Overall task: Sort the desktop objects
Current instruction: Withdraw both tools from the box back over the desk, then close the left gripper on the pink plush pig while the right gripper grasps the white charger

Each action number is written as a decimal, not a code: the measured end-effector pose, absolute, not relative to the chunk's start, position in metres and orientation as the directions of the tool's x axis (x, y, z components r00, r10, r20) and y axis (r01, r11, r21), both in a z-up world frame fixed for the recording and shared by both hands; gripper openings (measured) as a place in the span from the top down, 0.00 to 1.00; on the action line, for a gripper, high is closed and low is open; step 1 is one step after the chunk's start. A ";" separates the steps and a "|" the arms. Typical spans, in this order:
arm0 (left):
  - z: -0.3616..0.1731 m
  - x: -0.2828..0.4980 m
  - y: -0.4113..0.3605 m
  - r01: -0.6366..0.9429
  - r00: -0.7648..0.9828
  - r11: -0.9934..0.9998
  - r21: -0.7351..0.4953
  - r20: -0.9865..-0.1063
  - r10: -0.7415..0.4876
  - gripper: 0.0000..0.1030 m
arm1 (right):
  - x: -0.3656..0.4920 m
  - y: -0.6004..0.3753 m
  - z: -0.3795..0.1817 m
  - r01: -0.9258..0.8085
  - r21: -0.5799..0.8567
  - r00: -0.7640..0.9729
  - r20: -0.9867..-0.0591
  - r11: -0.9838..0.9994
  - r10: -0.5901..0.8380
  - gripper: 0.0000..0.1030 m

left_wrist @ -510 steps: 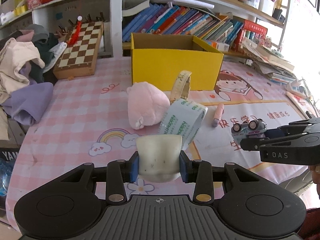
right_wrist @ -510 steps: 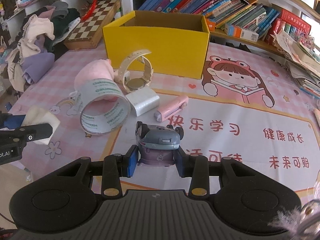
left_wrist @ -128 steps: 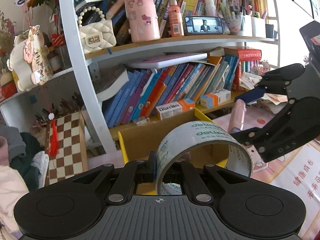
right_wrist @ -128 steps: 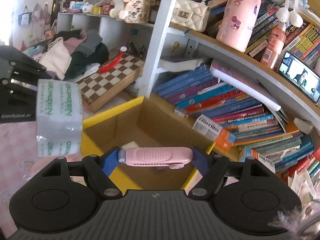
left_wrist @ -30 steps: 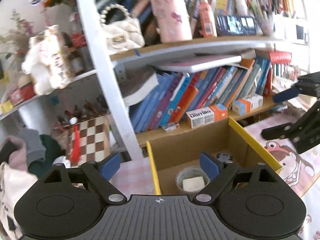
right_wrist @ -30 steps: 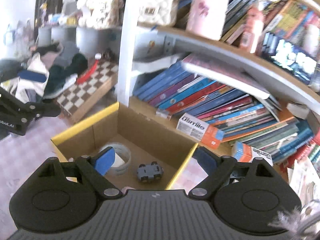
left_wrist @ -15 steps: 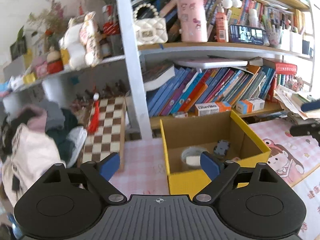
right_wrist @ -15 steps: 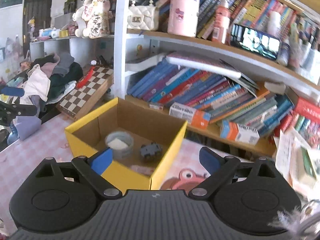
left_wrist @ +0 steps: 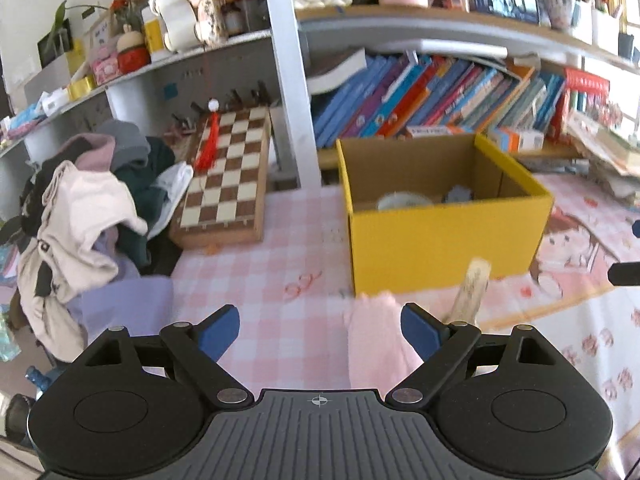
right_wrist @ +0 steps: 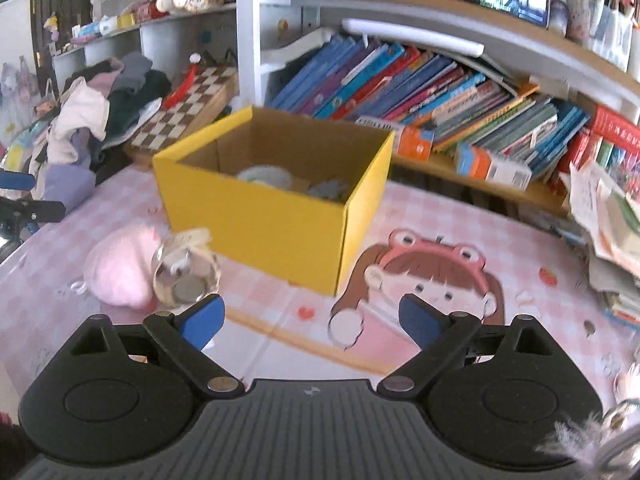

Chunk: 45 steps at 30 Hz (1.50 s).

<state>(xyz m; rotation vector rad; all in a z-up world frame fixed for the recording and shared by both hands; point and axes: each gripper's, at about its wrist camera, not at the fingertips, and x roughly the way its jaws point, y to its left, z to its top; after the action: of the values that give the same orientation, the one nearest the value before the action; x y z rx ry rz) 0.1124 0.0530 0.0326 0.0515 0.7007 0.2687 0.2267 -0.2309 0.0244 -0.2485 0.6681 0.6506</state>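
Two grippers, both spread wide with nothing between the blue pads: we see the left gripper (left_wrist: 320, 330) above the pink checked tablecloth (left_wrist: 256, 272), and the right gripper (right_wrist: 310, 318) above the cartoon-girl desk mat (right_wrist: 420, 280). The yellow cardboard box (right_wrist: 256, 216) sits open on the table in front of the bookshelf (right_wrist: 440, 80); inside we make out a roll of tape (right_wrist: 264, 176) lying flat and a grey-blue toy car (right_wrist: 328, 191) beside it, both partly hidden by the box wall. In the left wrist view the same box (left_wrist: 440, 240) shows the roll (left_wrist: 404, 201) and the car (left_wrist: 459, 194) just over its front rim. Outside the box, near its front left corner, lies a pink plush toy (right_wrist: 120, 272) with a cream-strapped wristwatch (right_wrist: 186, 276) touching its right side; the watch is blurred. In the left wrist view the plush (left_wrist: 376, 336) sits between the left fingers' line of sight, low in frame, with the watch strap (left_wrist: 474, 284) standing up just right of it. A chessboard (left_wrist: 228, 184) leans by the shelf post, next to a heap of clothes (left_wrist: 88, 208). The left gripper's tip (right_wrist: 28, 210) shows at the right wrist view's left edge.
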 end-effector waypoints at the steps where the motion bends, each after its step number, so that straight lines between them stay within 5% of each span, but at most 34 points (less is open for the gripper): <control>1: 0.029 0.110 0.052 -0.225 0.726 0.965 0.137 -0.637 0.260 0.13 | 0.225 -0.229 0.022 -0.631 -0.004 0.591 -0.650 0.776 0.478 0.08; 45: -0.019 0.118 0.014 -0.156 0.620 0.981 0.112 -0.763 0.186 0.13 | 0.189 -0.158 -0.032 -0.841 -0.057 0.360 -0.802 0.539 0.477 0.08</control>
<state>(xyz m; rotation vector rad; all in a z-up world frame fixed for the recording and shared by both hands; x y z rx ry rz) 0.1181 0.0142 -0.0189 0.0354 0.8810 0.1966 0.1893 -0.1580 -0.0318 -0.5129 0.8228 0.8981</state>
